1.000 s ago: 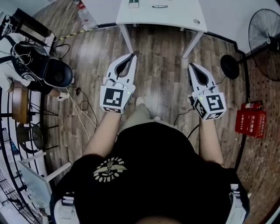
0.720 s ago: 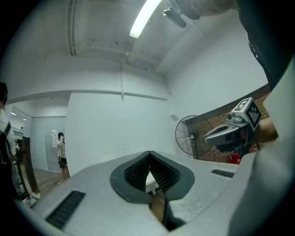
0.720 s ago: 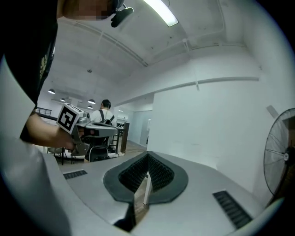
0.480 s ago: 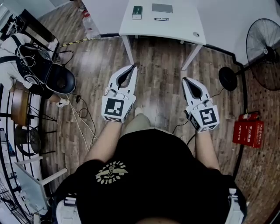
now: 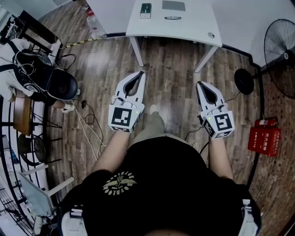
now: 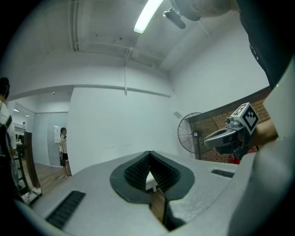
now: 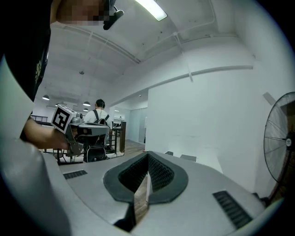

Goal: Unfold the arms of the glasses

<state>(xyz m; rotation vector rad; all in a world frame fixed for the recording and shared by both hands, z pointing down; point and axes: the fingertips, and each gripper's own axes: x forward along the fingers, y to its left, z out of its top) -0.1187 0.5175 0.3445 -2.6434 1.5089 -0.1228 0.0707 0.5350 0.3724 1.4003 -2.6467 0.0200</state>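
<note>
A person is standing back from a white table (image 5: pixel 203 28), holding the left gripper (image 5: pixel 139 73) and the right gripper (image 5: pixel 201 84) over the wood floor, both well short of the table's near edge. Each gripper's jaws are sitting pressed together, gripping nothing. The glasses (image 5: pixel 173 18) are lying near the table's middle, beside a green box (image 5: pixel 145 10) and in front of a grey pad (image 5: pixel 174 5), too small to show their arms.
</note>
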